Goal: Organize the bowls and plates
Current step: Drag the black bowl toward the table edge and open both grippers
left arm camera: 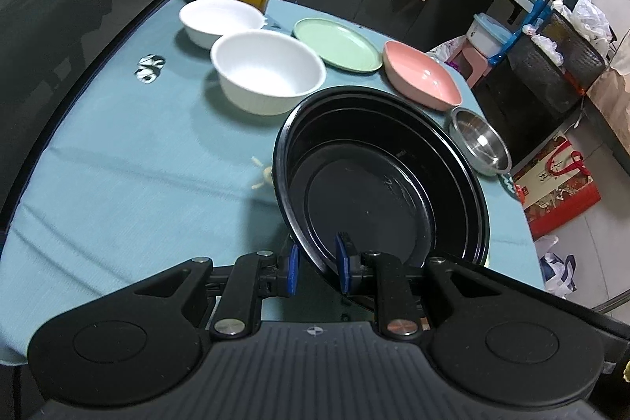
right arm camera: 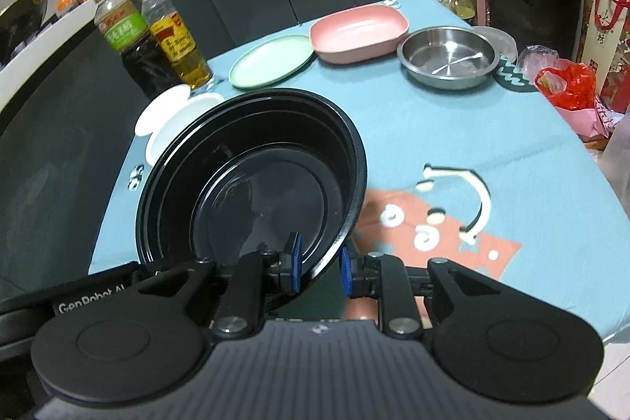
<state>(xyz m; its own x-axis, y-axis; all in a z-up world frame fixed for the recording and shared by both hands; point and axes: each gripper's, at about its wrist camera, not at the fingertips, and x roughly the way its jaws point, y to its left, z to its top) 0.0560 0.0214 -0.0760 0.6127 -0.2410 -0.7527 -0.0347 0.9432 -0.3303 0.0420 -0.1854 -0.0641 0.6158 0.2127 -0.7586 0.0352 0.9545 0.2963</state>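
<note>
The black bowl (left arm camera: 378, 176) hung tilted above the table (left arm camera: 118, 152), carried between both tools. The left gripper (left arm camera: 318, 268) was clamped on its near rim; the right gripper (right arm camera: 318, 268) straddled the opposite rim, its grip looking loose. Beyond lay two white bowls (left arm camera: 267, 69), a green plate (left arm camera: 338, 44), a pink dish (left arm camera: 421, 75) and a steel bowl (left arm camera: 478, 140). This looked like mid-carry; next, probably, a level set-down clear of the others.

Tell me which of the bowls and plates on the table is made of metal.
The shiny round stainless steel bowl, at the table's far right beside the pink rectangular dish. The other dishes are matte white, green, pink or black, and none is metallic.
</note>
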